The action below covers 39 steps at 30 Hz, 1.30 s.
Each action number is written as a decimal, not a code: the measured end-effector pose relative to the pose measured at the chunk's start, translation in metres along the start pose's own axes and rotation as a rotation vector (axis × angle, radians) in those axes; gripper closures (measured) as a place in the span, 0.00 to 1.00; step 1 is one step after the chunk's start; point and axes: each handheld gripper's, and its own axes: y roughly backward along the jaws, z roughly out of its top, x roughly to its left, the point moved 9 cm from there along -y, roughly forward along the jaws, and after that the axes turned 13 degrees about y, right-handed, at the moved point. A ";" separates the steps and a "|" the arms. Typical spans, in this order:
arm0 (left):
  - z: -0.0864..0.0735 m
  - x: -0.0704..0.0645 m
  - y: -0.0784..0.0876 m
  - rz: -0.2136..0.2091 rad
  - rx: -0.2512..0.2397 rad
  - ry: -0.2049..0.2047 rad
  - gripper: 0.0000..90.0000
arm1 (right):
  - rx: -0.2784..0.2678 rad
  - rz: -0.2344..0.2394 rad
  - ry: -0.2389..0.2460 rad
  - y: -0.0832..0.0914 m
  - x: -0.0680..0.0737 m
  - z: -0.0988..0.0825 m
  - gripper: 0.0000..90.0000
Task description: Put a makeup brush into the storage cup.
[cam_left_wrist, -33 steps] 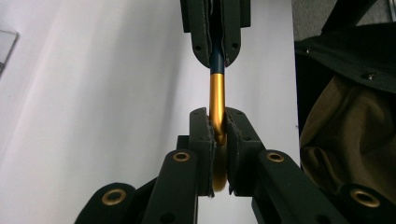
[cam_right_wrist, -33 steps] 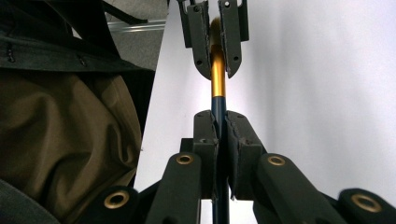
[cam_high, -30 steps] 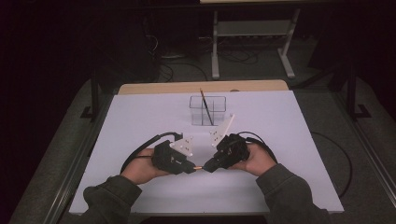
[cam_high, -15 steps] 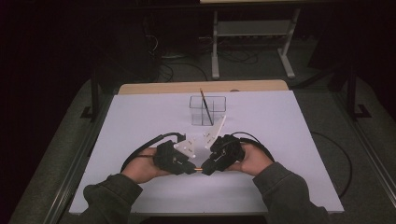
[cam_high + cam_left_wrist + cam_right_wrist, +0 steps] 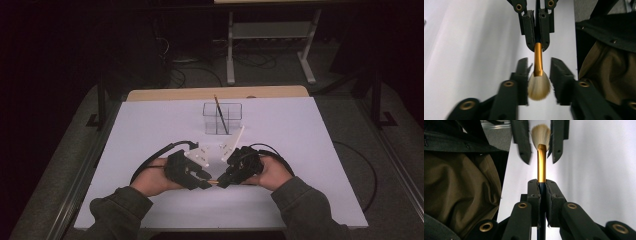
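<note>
Colour key. Brush: cream-white bristle tuft shading to pale tan at the tips, shiny gold-orange ferrule, dark navy-black handle. Left gripper and right gripper: matt black jaws with brass-coloured rivet rings; each carries a pale grey three-cornered plate and a black cable. Counter: plain white sheet, unpatterned, with a light tan wooden strip along the far edge. Holder: clear, colourless, with a dark thin stick inside. Sleeves: dark olive-green; in the gripper views the garment shows olive-brown beneath a black layer. Floor: dark grey.
</note>
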 end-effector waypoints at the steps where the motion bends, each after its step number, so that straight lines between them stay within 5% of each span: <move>1: -0.001 0.001 0.001 0.001 0.001 0.005 0.70 | -0.011 -0.005 0.000 0.001 0.000 0.000 0.91; 9: -0.005 0.004 0.000 -0.006 -0.014 0.032 0.64 | -0.047 -0.020 0.002 -0.001 0.002 -0.004 0.92; 17: -0.003 0.002 0.002 -0.014 -0.023 0.013 0.88 | -0.070 -0.038 0.021 0.000 0.001 0.000 0.91; 23: -0.003 0.001 0.002 -0.010 -0.017 0.010 0.92 | -0.070 -0.041 0.023 0.000 0.001 0.001 0.91; 39: -0.002 -0.001 -0.001 0.006 0.048 -0.012 0.94 | 0.031 -0.046 0.044 -0.002 -0.001 0.006 0.85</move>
